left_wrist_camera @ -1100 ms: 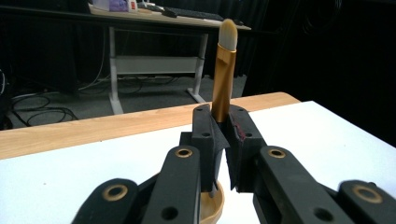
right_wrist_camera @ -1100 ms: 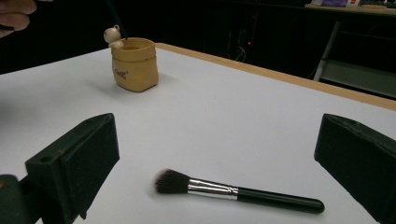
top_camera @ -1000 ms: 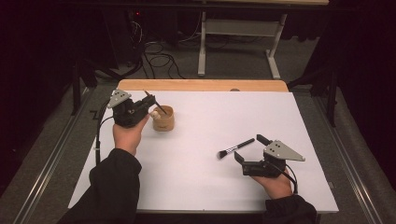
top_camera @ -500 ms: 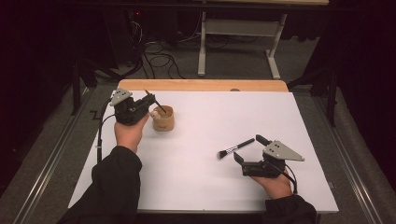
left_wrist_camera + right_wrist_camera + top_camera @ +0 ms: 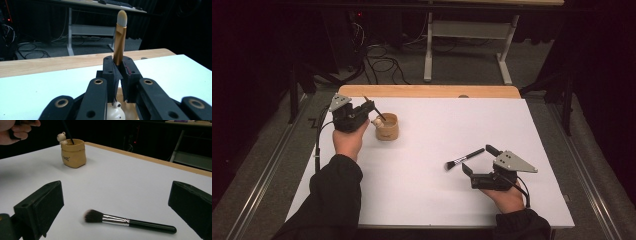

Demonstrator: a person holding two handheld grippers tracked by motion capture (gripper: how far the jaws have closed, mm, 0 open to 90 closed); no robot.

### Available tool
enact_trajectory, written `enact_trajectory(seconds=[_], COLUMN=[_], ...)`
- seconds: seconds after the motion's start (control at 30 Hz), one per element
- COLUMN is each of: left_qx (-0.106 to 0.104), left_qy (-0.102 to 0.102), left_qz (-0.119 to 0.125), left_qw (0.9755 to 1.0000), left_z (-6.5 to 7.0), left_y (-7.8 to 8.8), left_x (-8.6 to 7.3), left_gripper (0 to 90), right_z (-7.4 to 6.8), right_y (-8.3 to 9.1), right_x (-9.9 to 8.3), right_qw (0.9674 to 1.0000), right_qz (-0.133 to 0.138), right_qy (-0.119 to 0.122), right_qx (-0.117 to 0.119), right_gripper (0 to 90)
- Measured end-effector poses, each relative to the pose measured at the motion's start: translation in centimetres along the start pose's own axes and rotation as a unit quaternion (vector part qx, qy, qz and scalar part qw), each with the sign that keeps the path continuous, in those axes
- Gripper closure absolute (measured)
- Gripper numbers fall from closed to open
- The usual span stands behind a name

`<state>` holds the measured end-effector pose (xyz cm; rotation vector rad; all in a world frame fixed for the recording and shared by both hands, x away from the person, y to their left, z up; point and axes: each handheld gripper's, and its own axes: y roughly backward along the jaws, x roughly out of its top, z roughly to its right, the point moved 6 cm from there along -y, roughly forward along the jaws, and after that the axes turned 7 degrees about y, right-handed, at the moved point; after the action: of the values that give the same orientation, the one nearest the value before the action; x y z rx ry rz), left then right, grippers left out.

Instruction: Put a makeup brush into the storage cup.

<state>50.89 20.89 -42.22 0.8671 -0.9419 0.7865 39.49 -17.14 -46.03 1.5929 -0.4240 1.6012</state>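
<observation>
— What sort of place is this?

— A lab or recording studio rather than a home. Black curtains [image 5: 242,60] close off the sides and back, so the room around the table is dark.

— And the table itself?

— A wooden worktable [image 5: 427,91] covered with a plain white sheet [image 5: 437,150], lit from above. It stands on grey carpet [image 5: 462,65] between metal floor rails [image 5: 257,175].

— Anything else that points to a lab?

— Loose cables [image 5: 377,62] lie tangled on the floor beside a dark box with a red light [image 5: 358,15], and behind them stands a second desk on a white metal frame [image 5: 467,35]
</observation>
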Motion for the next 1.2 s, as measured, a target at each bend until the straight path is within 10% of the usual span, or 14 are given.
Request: enact_trajectory(seconds=[0.57,0.8,1.2], left_qx=[0.011,0.023,0.024], left_qy=[-0.006,-0.009,-0.016], left_qz=[-0.023,-0.023,-0.033], left_qw=[0.9997,0.9994,0.9990], left_z=[-0.6,-0.6,-0.6], left_y=[-0.8,-0.2,1.7], left_x=[-1.3,-1.0,-1.4], left_gripper=[81.9,21.2,14.1], right_z=[-0.1,-0.1,-0.2], right_y=[-0.1,-0.1,-0.1], right_x=[-0.1,-0.1,-0.1], right_qw=[1.0000,1.0000,1.0000], right_qz=[-0.003,-0.003,-0.003], right_qy=[0.001,0.001,0.003], right_qx=[0.002,0.001,0.000], right_gripper=[0.7,0.8,0.8])
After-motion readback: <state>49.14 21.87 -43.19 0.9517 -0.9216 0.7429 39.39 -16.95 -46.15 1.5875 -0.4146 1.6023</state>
